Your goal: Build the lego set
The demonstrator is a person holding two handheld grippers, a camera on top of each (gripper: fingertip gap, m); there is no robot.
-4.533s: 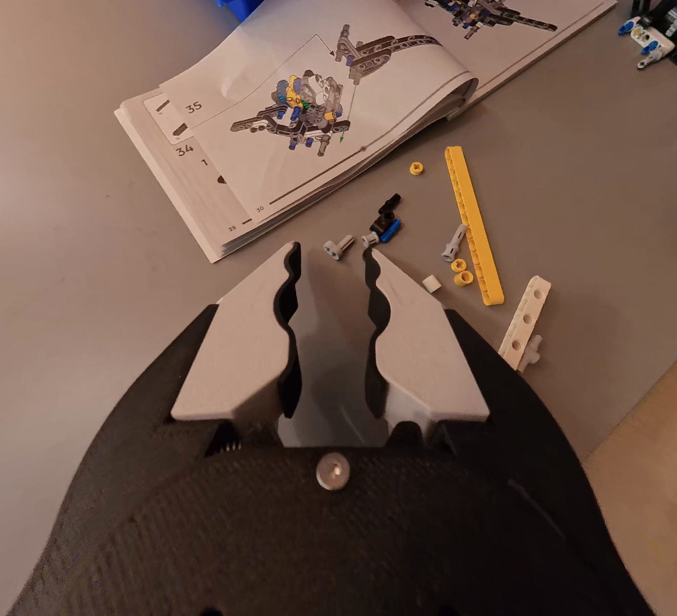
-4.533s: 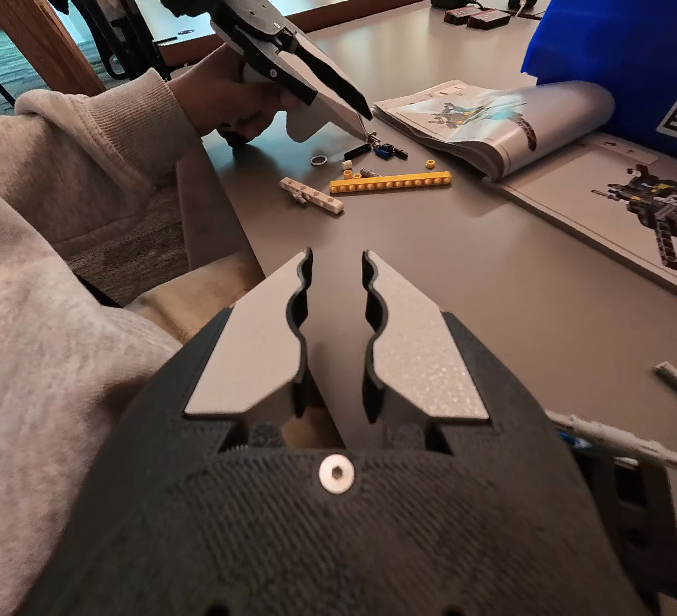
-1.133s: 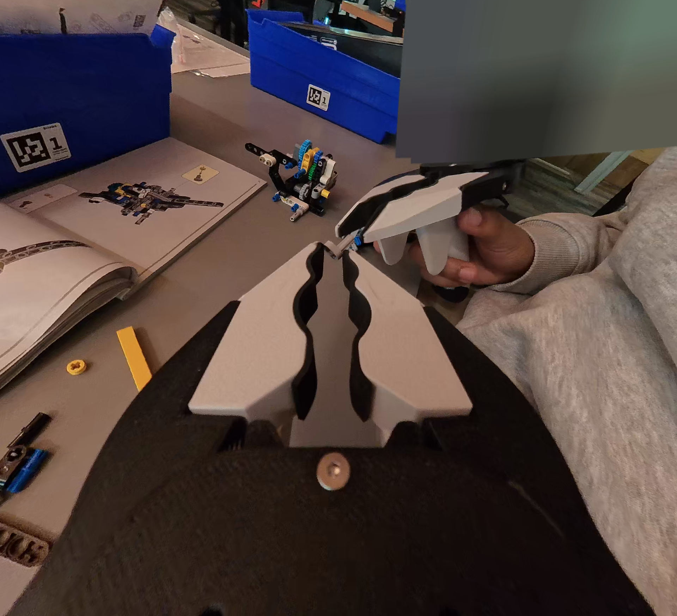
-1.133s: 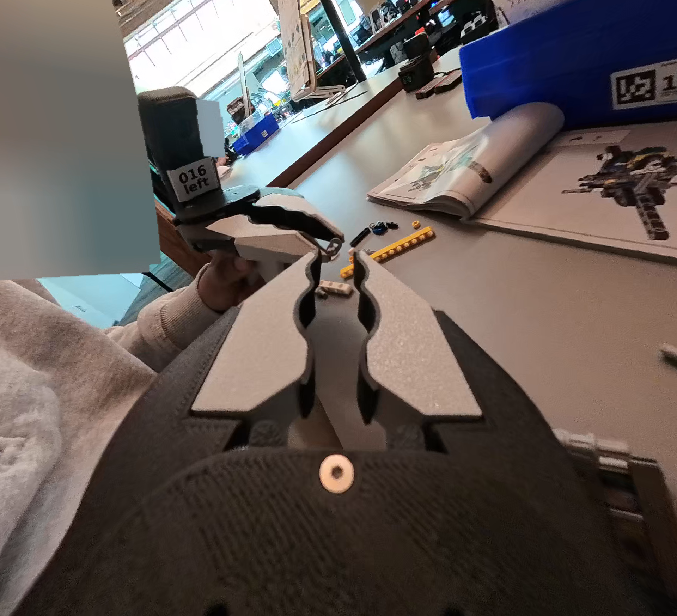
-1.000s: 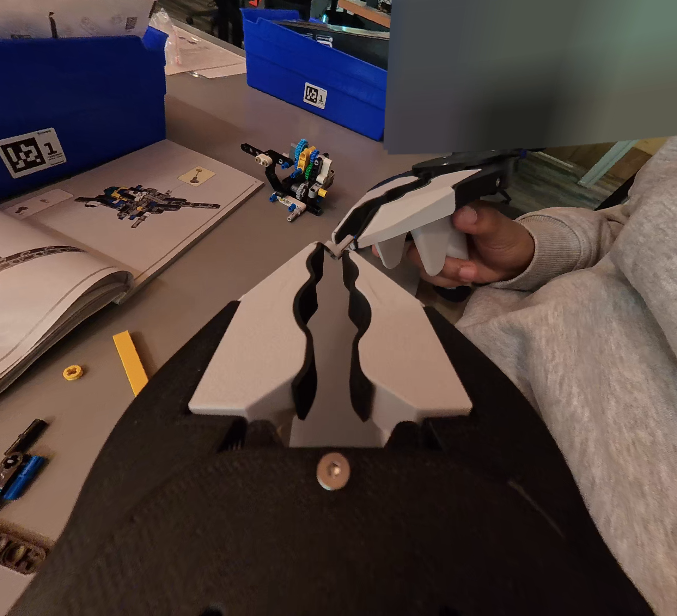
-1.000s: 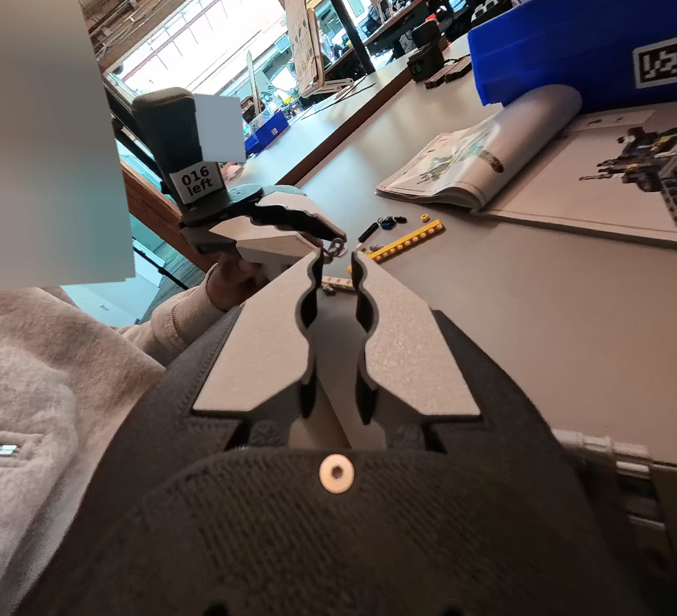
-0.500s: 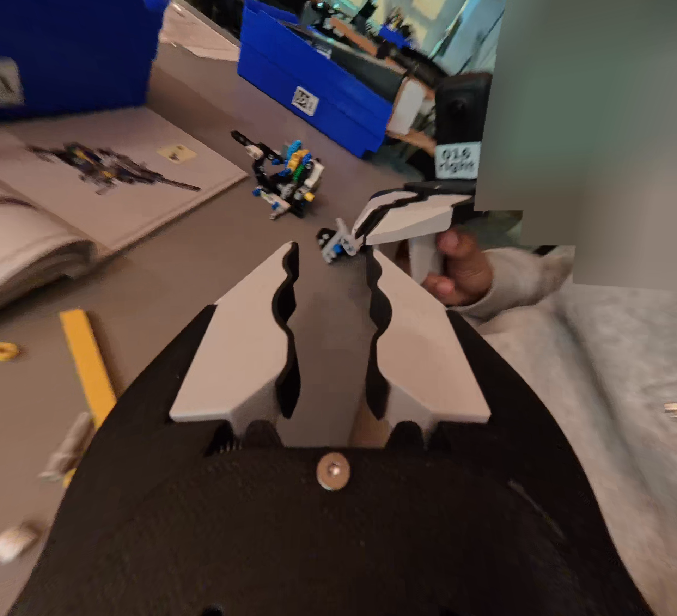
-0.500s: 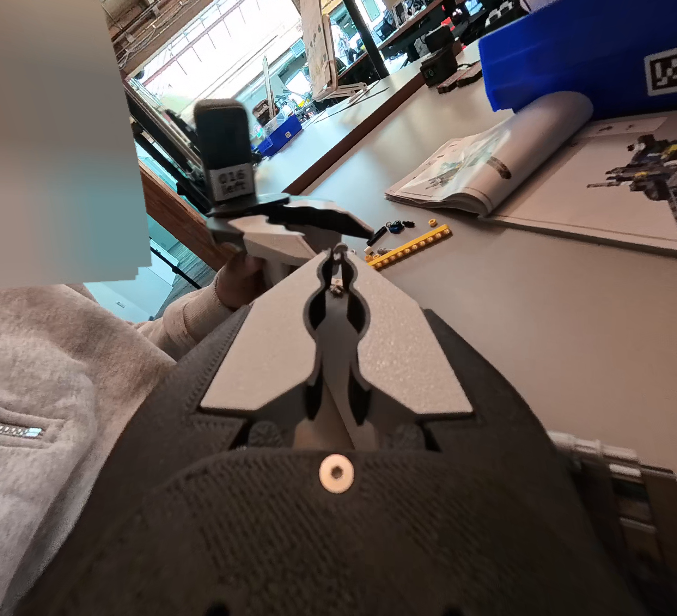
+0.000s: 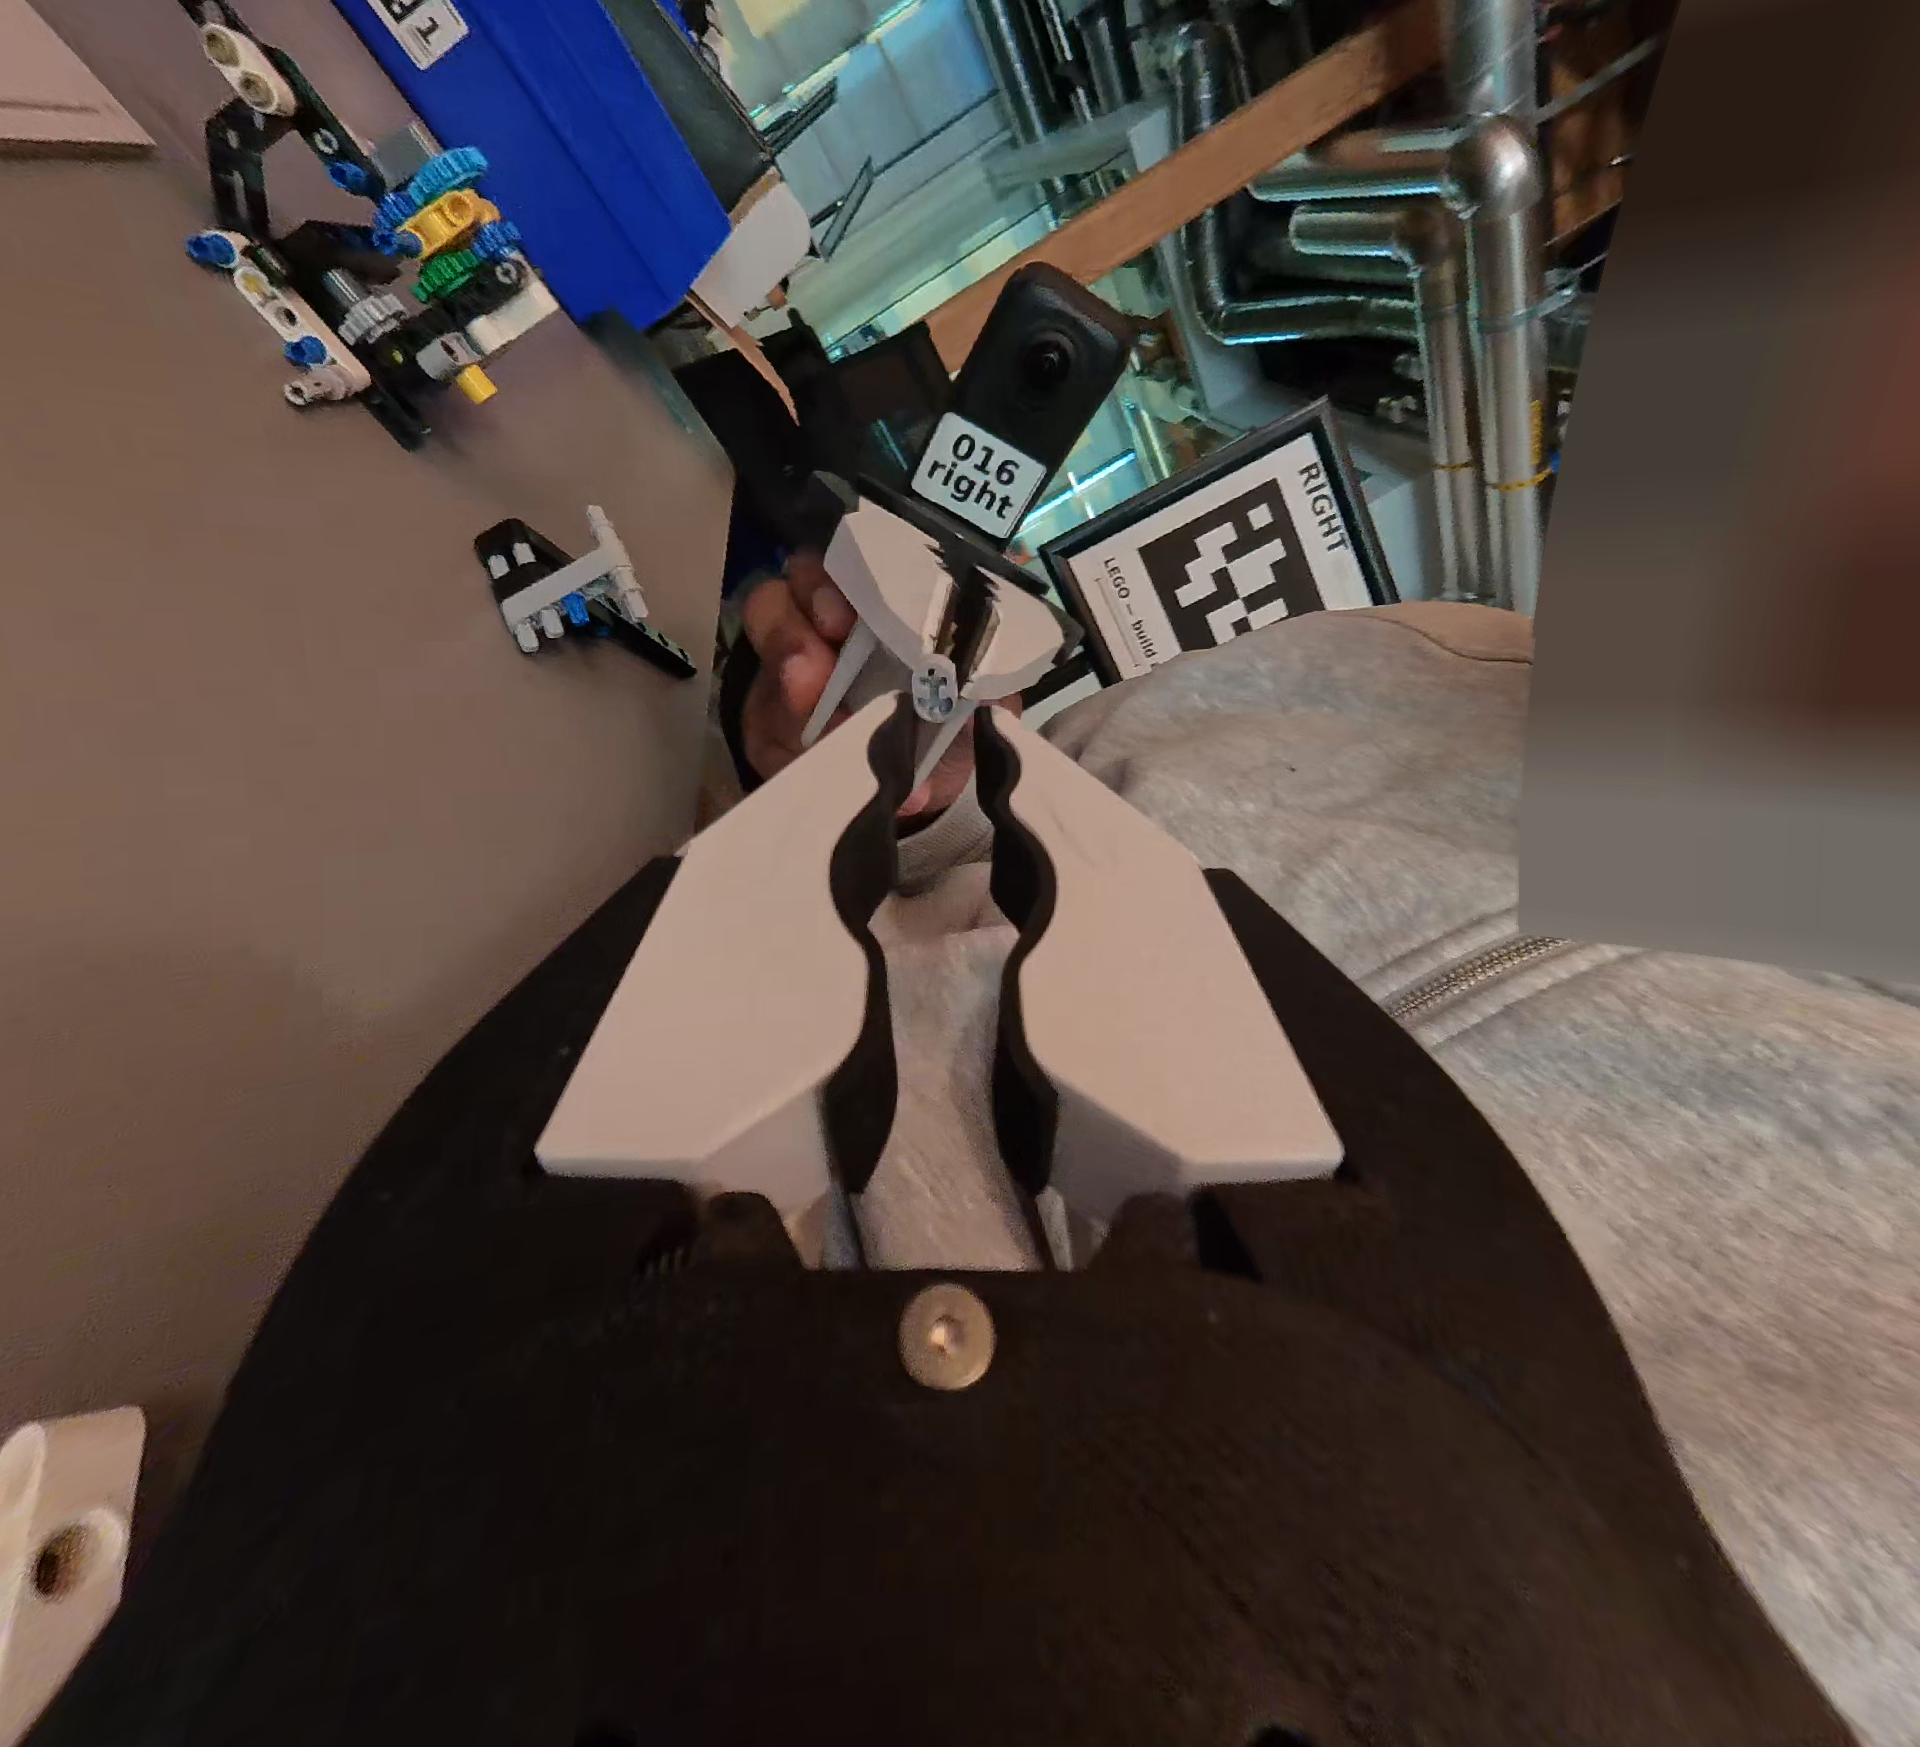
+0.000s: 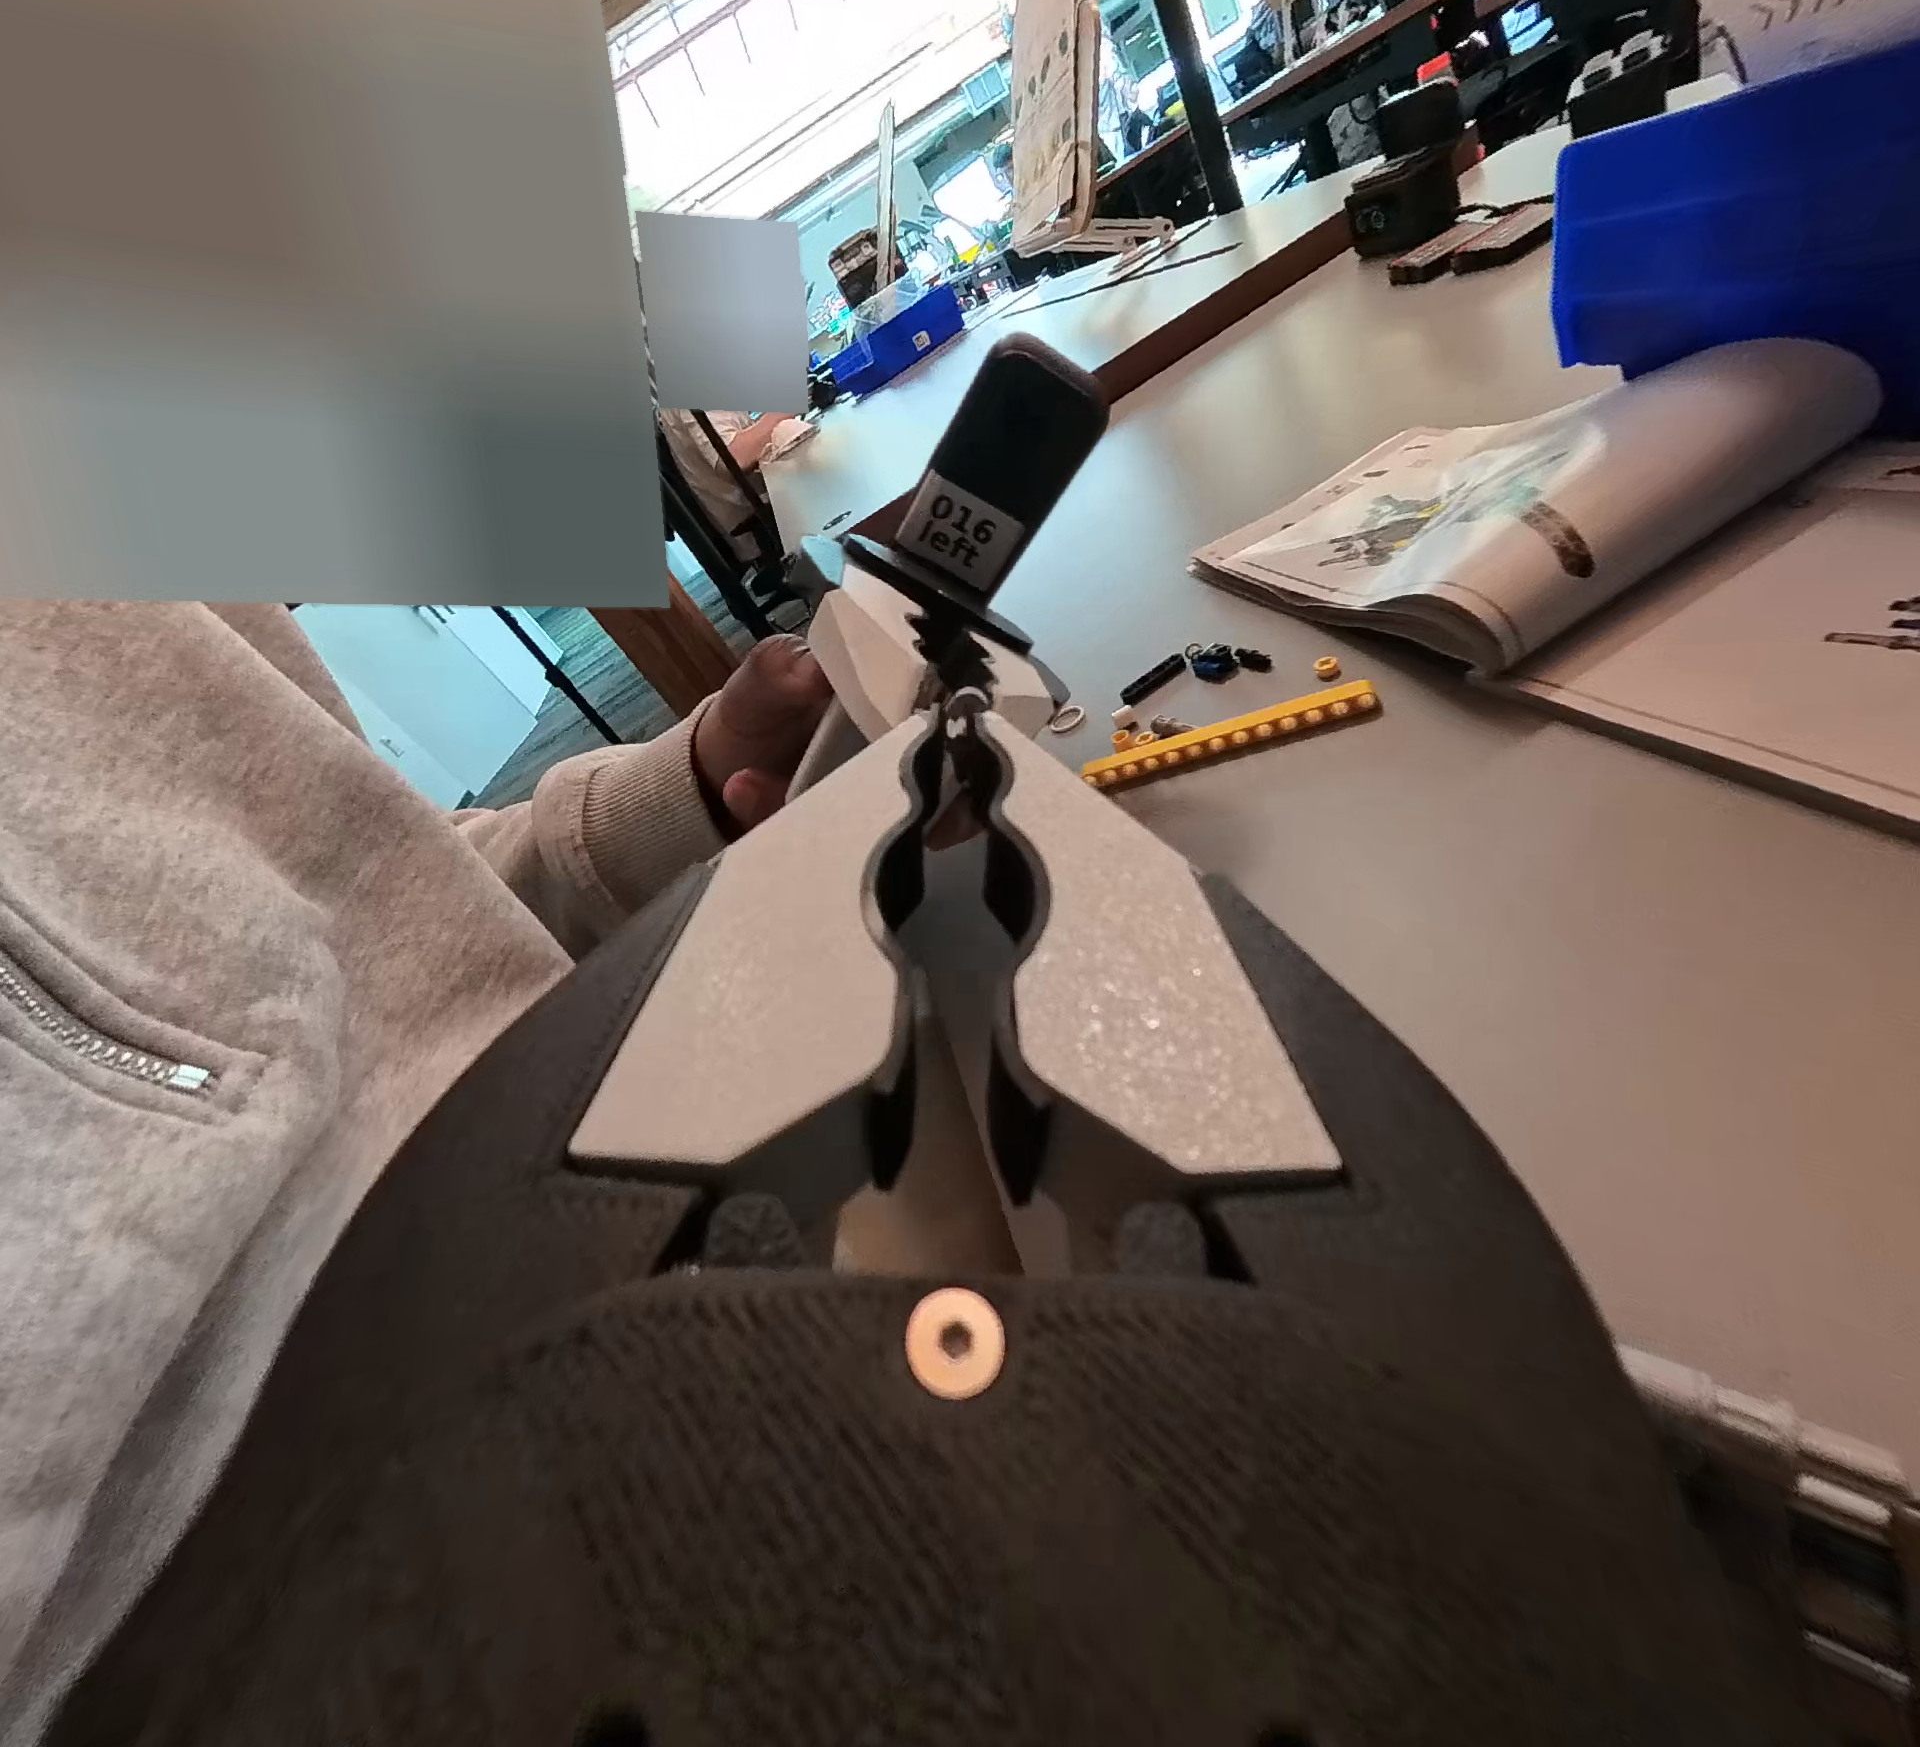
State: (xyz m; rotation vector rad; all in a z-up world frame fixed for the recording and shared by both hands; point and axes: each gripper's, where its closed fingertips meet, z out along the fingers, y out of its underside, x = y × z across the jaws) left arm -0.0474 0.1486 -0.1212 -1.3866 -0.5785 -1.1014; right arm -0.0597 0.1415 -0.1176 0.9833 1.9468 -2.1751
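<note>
Two wrist cameras, nose to nose
Each looks along its own fingers at the other, close; both share the grey table (image 10: 1455,918).

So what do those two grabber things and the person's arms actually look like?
Each gripper, left and right, has two pale grey wedge fingers with wavy black inner pads on a rough black body with a silver screw. A black camera with a white label tops each. The sleeves are light grey fleece.

— What does the flat grey tabletop (image 10: 1507,918) carry?
— An open paper instruction booklet (image 10: 1538,534), a long yellow holed beam (image 10: 1236,738) beside small loose pins, and a blue plastic bin (image 10: 1745,222).
— Elsewhere?
— A black geared lego assembly (image 9: 364,274) and a small white-and-black piece (image 9: 571,596).
</note>
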